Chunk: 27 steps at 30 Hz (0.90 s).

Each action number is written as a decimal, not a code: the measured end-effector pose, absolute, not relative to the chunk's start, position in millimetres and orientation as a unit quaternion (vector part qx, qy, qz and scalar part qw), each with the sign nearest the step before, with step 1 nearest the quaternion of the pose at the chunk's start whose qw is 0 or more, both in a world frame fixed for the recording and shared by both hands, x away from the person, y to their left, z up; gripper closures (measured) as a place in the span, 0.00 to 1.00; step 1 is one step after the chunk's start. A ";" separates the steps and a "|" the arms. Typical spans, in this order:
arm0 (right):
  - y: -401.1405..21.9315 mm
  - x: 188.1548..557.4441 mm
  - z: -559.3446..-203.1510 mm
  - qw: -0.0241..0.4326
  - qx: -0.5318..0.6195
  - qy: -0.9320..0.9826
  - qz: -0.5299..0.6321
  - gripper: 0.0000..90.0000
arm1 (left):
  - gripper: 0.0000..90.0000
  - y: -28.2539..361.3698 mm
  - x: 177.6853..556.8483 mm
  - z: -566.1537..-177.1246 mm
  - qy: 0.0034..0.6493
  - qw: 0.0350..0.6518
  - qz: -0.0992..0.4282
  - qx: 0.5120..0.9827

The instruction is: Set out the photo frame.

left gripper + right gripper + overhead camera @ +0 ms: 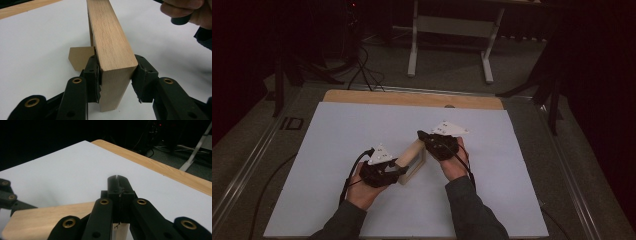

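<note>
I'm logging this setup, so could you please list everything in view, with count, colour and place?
Pale wooden block frame: one, light wood, mid-table between the grippers; a top bar on upright pieces.
White sheet: one, white, covering most of the tabletop.
Wooden table: one, light wood, bare strip along the far edge.
White-legged table frame: one, white, on the floor beyond.
Black cables: several, black, floor at far left.
Left gripper: one, black, jaws clamped on the frame's near end.
Right gripper: one, black, jaws shut, over the frame's far end.
Hands: two, in dark sleeves, near edge.
</note>
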State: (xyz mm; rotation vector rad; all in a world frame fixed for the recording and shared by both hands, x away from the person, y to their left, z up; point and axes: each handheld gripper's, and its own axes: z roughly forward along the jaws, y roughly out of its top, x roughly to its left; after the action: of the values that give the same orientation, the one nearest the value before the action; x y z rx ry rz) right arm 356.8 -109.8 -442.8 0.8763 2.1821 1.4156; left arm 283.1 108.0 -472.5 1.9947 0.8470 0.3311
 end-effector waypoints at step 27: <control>-96.0 369.3 -452.6 0.220 0.311 0.800 0.463 1.00 | 0.67 106.7 281.4 -473.0 0.343 0.456 0.141 0.809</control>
State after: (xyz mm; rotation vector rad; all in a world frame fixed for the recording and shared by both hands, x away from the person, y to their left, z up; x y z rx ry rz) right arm 369.3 -96.0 -452.6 0.8591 2.2139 1.2818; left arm 281.4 106.7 -473.0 1.9949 0.8467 0.3483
